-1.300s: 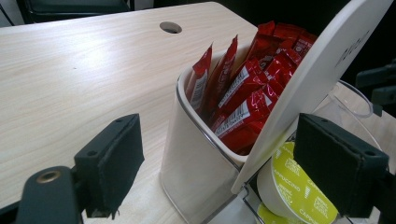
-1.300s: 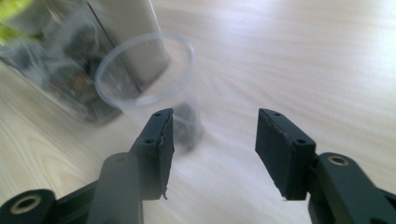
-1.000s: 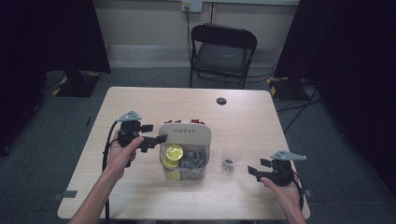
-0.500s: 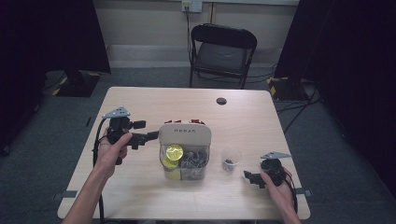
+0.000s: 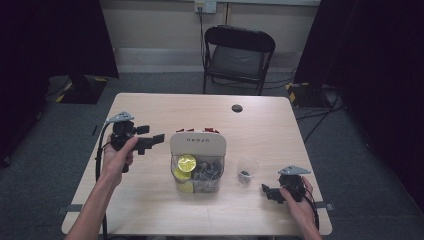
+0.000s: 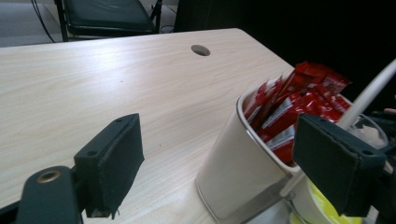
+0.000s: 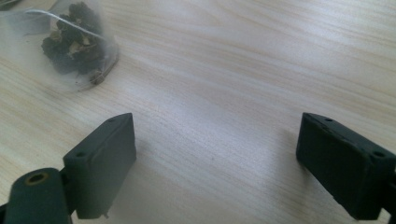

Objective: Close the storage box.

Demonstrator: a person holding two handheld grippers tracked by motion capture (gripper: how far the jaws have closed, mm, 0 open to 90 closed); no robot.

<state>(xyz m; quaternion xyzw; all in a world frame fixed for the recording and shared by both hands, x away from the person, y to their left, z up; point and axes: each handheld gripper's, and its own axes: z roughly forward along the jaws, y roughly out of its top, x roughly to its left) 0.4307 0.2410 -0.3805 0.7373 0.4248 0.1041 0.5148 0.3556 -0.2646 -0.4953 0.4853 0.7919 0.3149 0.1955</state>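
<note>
One tea bag [image 7: 77, 44], a clear pouch with dark dried pieces inside, lies flat on the bench [image 5: 150, 210], just to the right of the organiser box [image 5: 197, 162] that stands in the middle of it; in the high view the tea bag [image 5: 245, 174] sits between that box and the right hand-held gripper [image 5: 270, 192]. It appears to be already set down beside the box, so this part of the work looks done, and what remains, as I judge it, is to take more items out of the box or to arrange them. The right hand-held gripper [image 7: 215, 163] has just been opening its jaws; now they stand wide apart, low over bare wood, with nothing between them, and the tea bag is ahead of them and not touched. The left hand-held gripper [image 5: 150, 141] hovers at the left of the box, and its jaws are also wide open and empty. In the left gripper view this hand-held gripper [image 6: 233, 172] points at the white wall of the box [image 6: 233, 172], where red sachets [image 6: 299, 100] stand upright in the rear compartment and something yellow [image 6: 322, 210] shows in the compartment next to it.
</note>
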